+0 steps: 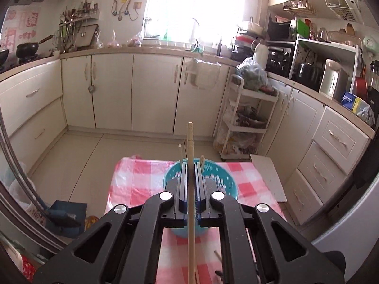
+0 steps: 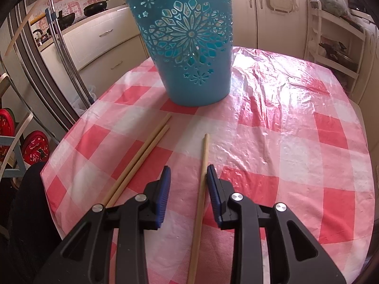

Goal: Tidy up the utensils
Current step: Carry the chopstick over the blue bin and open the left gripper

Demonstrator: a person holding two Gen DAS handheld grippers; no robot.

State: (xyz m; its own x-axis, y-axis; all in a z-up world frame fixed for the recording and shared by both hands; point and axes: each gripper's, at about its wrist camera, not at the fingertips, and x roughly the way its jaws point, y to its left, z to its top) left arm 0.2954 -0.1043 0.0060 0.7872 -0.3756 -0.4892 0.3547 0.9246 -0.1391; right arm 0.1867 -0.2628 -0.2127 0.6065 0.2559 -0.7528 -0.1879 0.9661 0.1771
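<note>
My left gripper is shut on a wooden chopstick and holds it above the teal cut-out basket, where two other chopstick ends stick up. In the right wrist view the same basket stands on the red-and-white checked tablecloth. My right gripper is open, low over the cloth, with a single chopstick lying between its fingers close to the right pad. Two more chopsticks lie side by side to its left.
The table is small, with edges close on all sides. A white shelf trolley and cream cabinets stand beyond it. A steel rack and red items are at the left.
</note>
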